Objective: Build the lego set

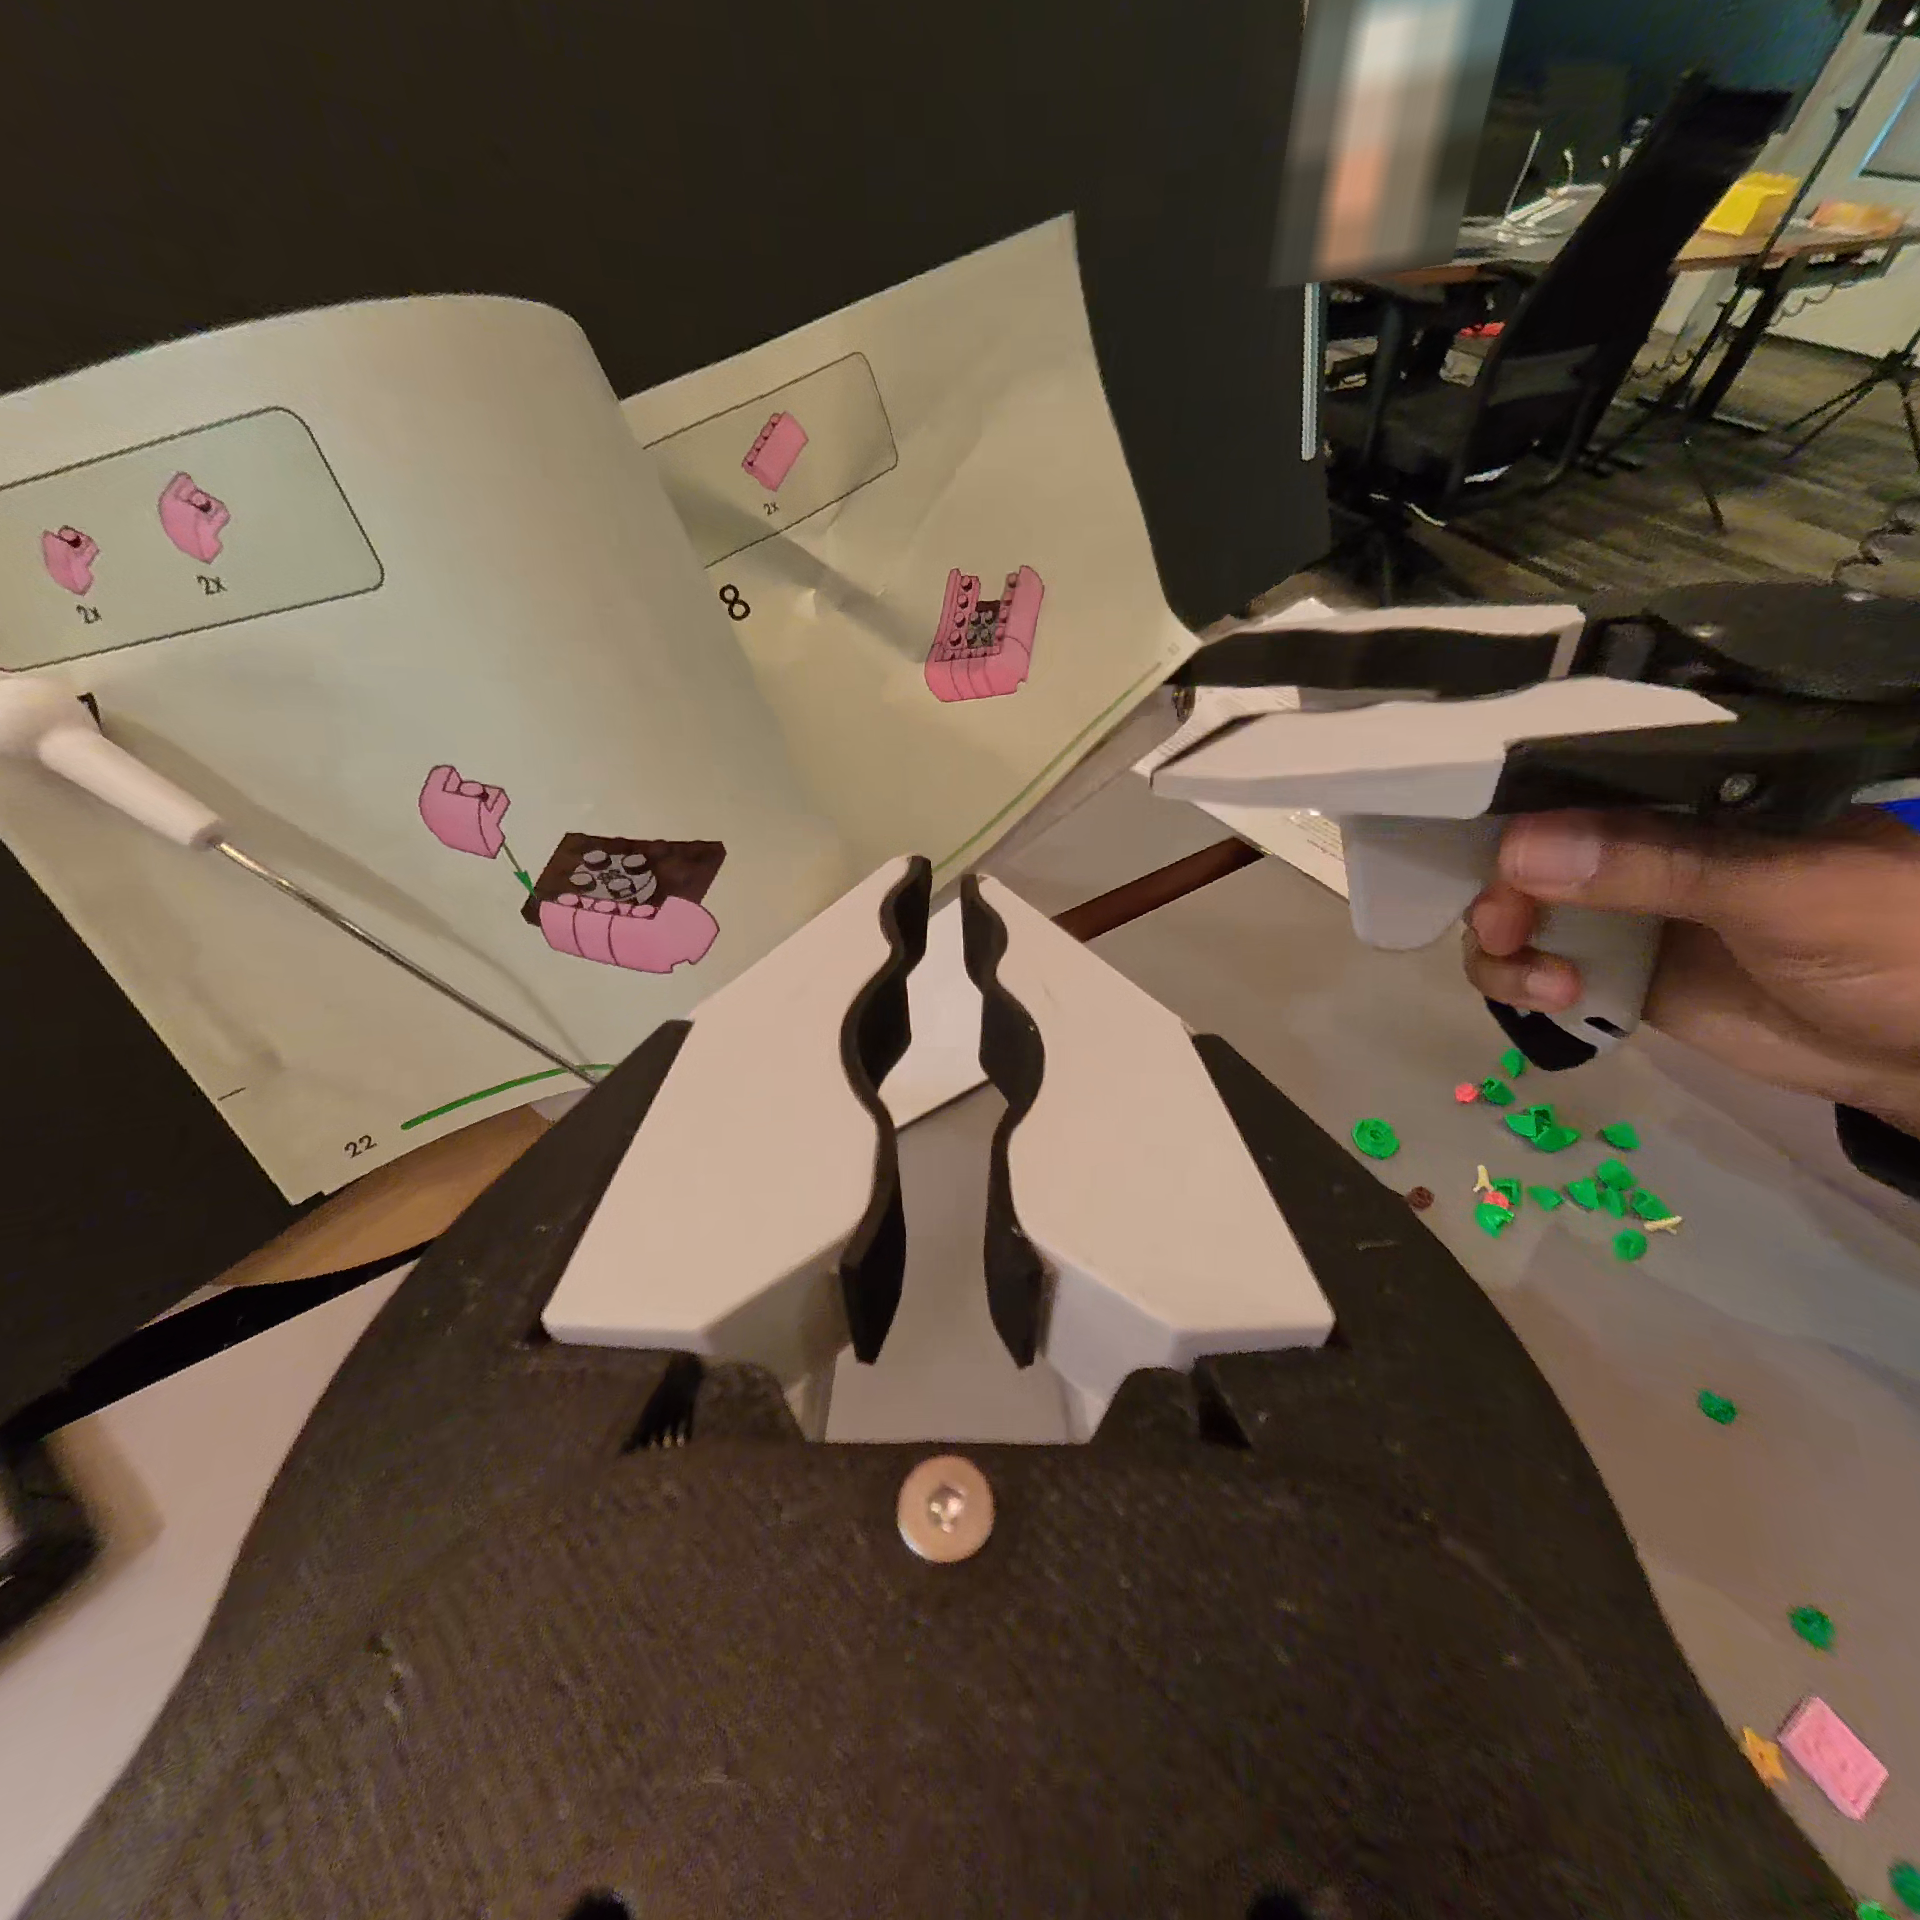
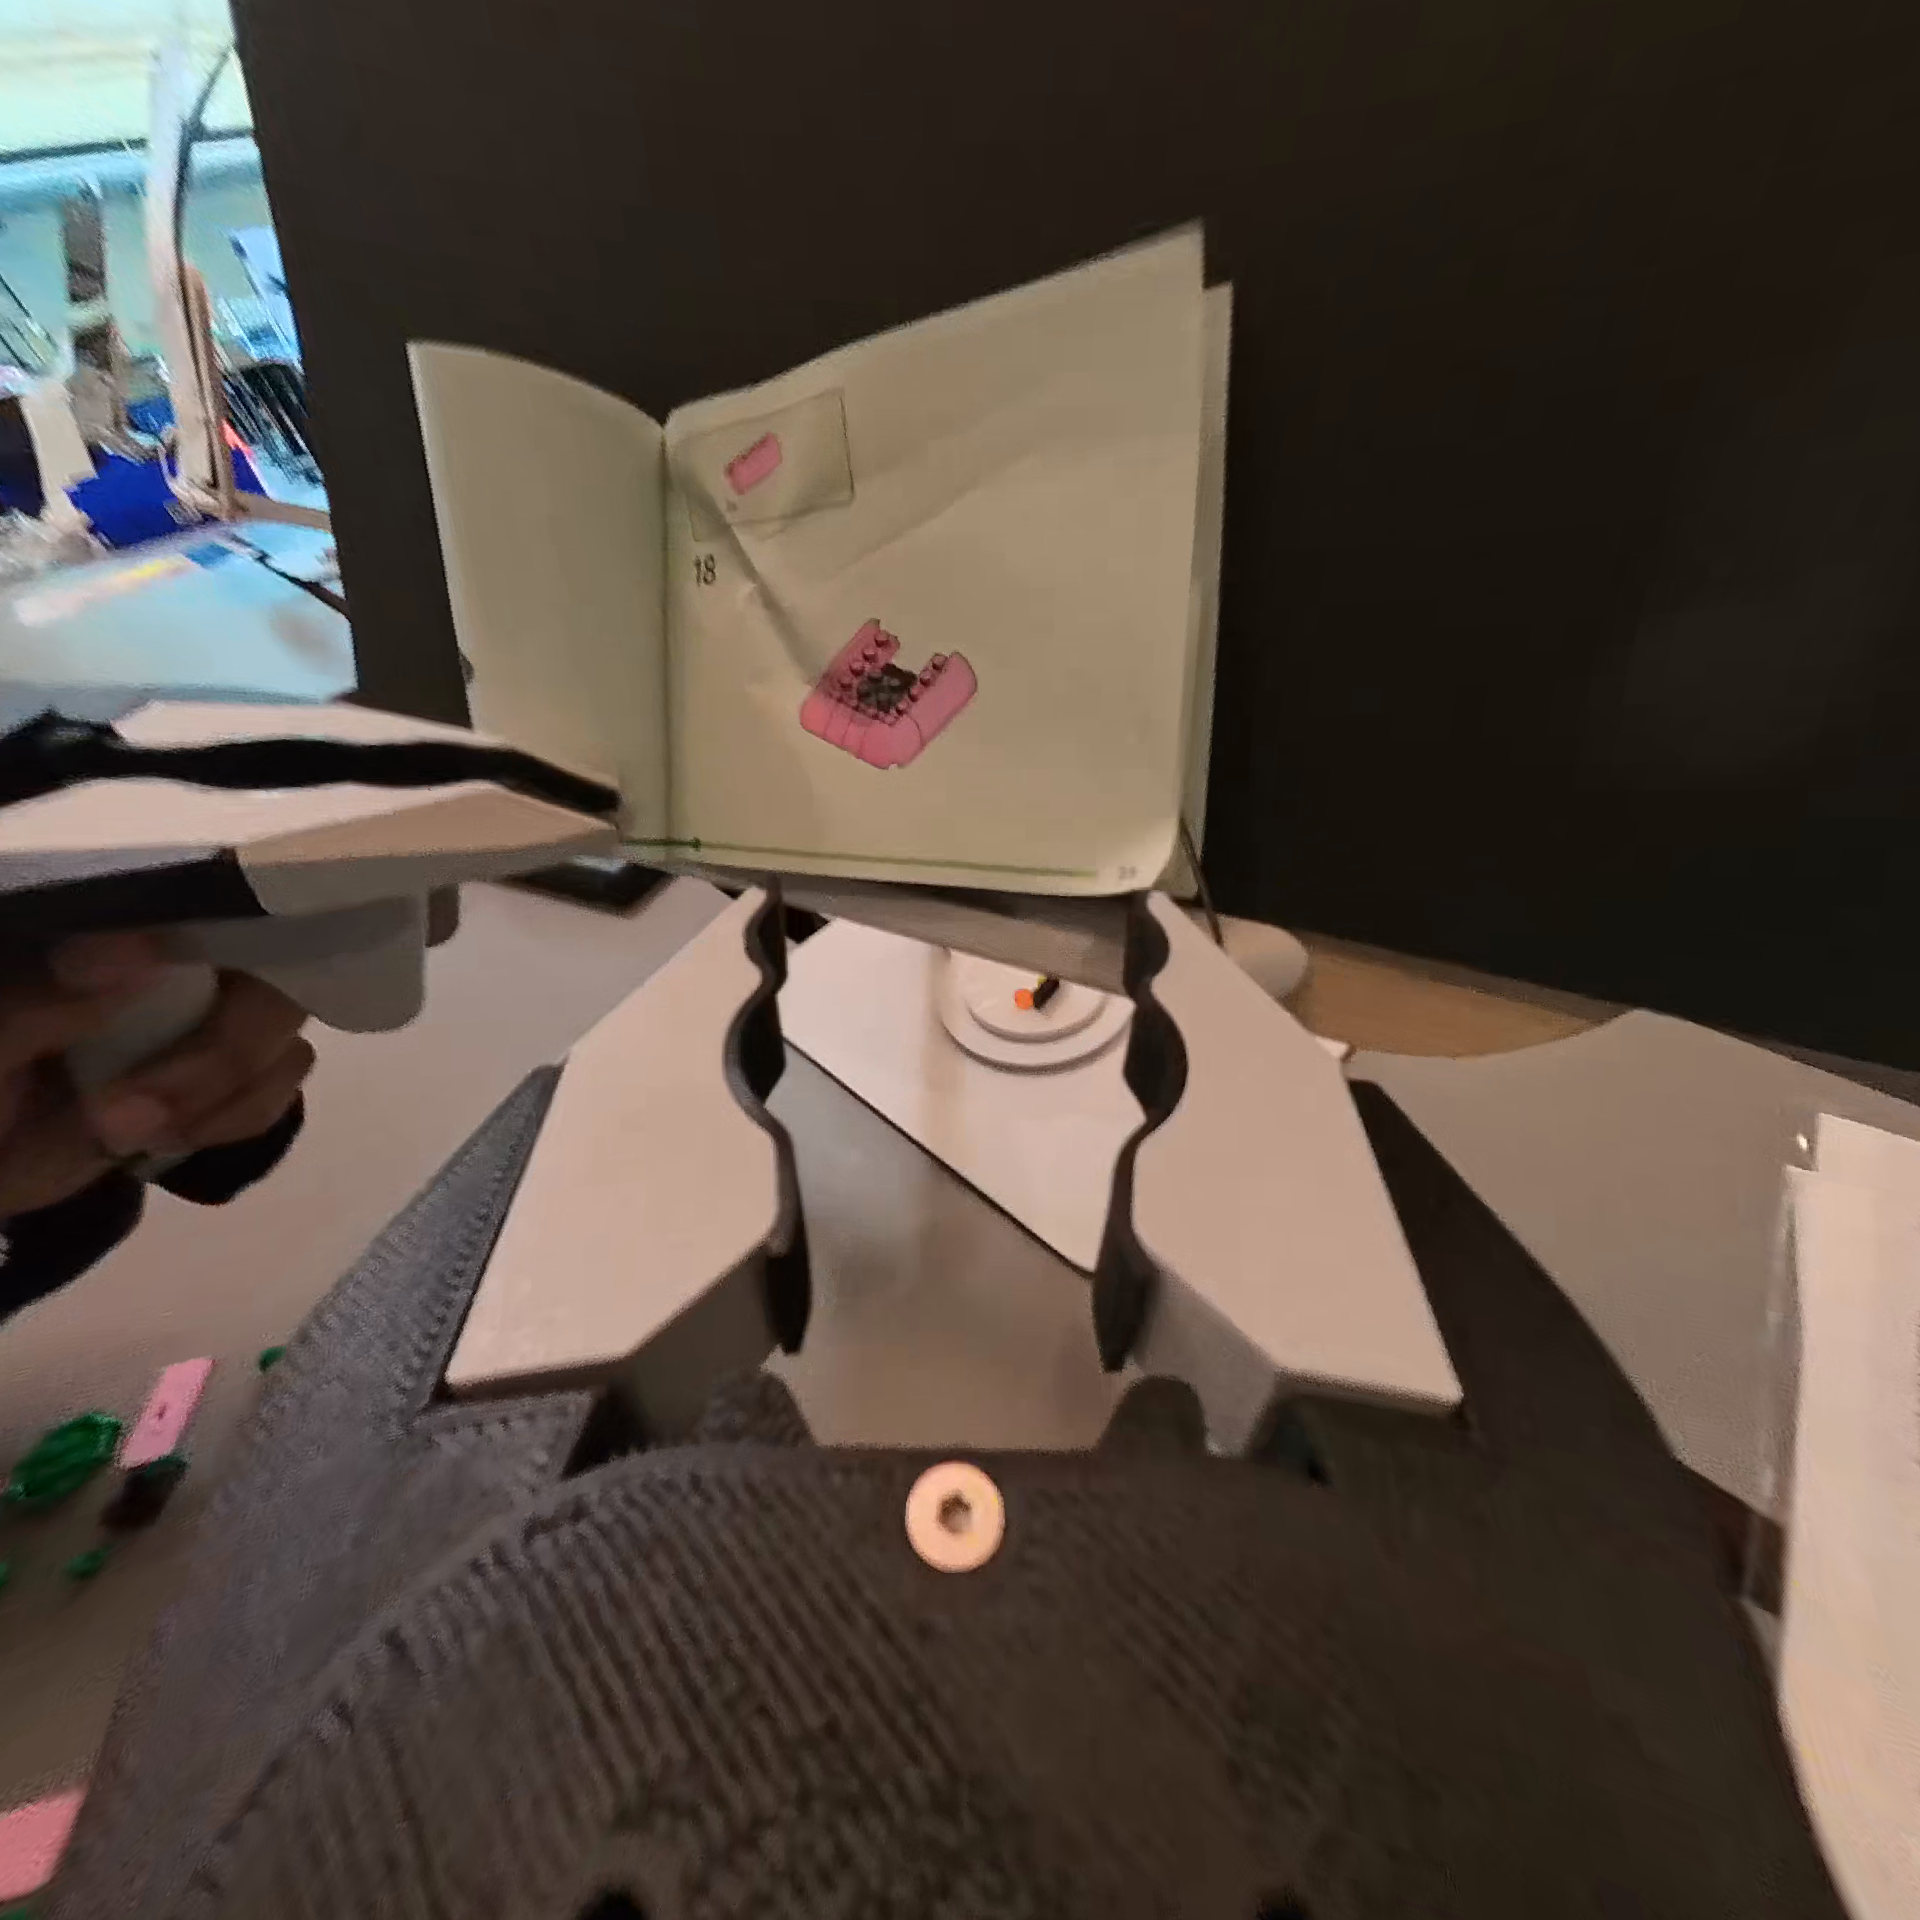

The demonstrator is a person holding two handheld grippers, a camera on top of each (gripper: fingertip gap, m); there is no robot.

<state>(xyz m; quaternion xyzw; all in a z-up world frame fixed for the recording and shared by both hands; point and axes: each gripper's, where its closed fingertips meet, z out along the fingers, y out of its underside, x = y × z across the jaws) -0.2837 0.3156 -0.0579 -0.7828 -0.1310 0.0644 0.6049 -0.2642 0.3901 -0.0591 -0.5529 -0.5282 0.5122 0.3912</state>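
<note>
I hold a gripper in each hand over the pale desk (image 1: 1299, 1039), both aimed at the instruction booklet (image 1: 644, 727) that stands open and upright near the desk's far edge, against a dark panel (image 2: 1558, 416). My left gripper (image 1: 943, 883) has its fingers drawn close, a narrow gap between the wavy black pads (image 1: 878, 1049), and nothing sits between them. In its own view my right gripper (image 2: 951, 920) has its fingers spread wide, and between them I see only the desk and the bottom edge of the booklet. Seen from the left wrist view, that same right gripper (image 1: 1179, 717) reaches in from the right side, its tips at the booklet's right-hand lower corner; whether they touch the page I cannot tell. My right hand (image 1: 1714, 956) wraps the white handle below it.

The booklet's open pages show pink brick drawings. A thin metal rod with a white handle (image 1: 114, 774) leans across the left page.

The loose pieces lie on the desk toward its right side: a scatter of small green bits (image 1: 1548, 1174) just below my right hand, a few more green ones (image 1: 1716, 1408) nearer me, and a flat pink brick (image 1: 1831, 1771) close to the near right edge. A white round base (image 2: 1029, 1008) sits on the desk behind the booklet's foot.
</note>
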